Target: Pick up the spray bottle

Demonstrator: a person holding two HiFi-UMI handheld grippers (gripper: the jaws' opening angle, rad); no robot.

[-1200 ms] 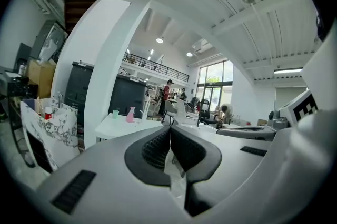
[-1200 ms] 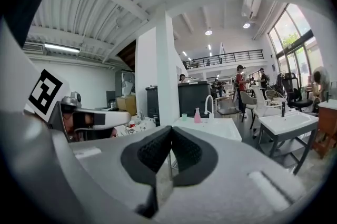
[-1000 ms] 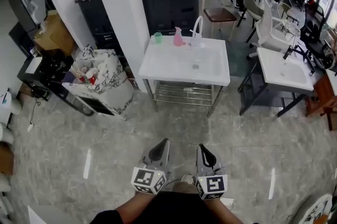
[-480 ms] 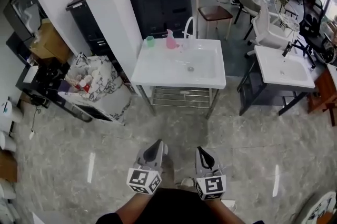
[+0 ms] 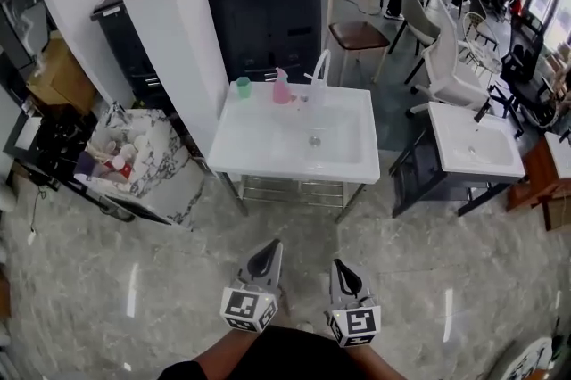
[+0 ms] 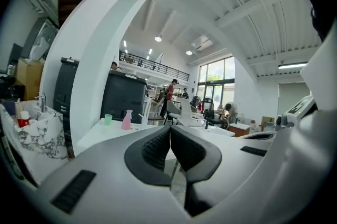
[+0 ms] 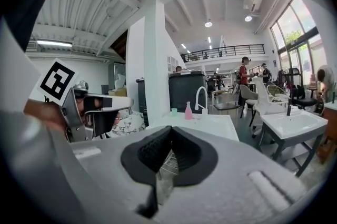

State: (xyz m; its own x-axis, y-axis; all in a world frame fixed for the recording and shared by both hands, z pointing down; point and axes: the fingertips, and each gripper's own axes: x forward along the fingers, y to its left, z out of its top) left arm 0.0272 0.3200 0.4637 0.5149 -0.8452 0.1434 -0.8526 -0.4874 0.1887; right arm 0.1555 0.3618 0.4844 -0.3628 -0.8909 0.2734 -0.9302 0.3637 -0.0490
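A pink spray bottle [image 5: 282,87] stands upright at the back edge of a white sink unit [image 5: 250,146], between a green cup [image 5: 243,86] and a white tap [image 5: 318,71]. It also shows small and far off as the pink bottle [image 6: 127,119] in the left gripper view and the pink bottle [image 7: 188,111] in the right gripper view. My left gripper [image 5: 265,257] and right gripper [image 5: 343,273] are side by side above the floor, well short of the sink. Both are shut with nothing between the jaws.
A white pillar [image 5: 165,30] and a patterned bin full of clutter [image 5: 147,160] stand left of the sink. A dark printer cabinet [image 5: 265,4] and a chair [image 5: 355,30] are behind it. A second white sink unit [image 5: 471,146] is to the right. People stand far back.
Both grippers and the head have travelled forward over the floor toward the sink, which now sits nearer and larger. The jaws stayed shut.
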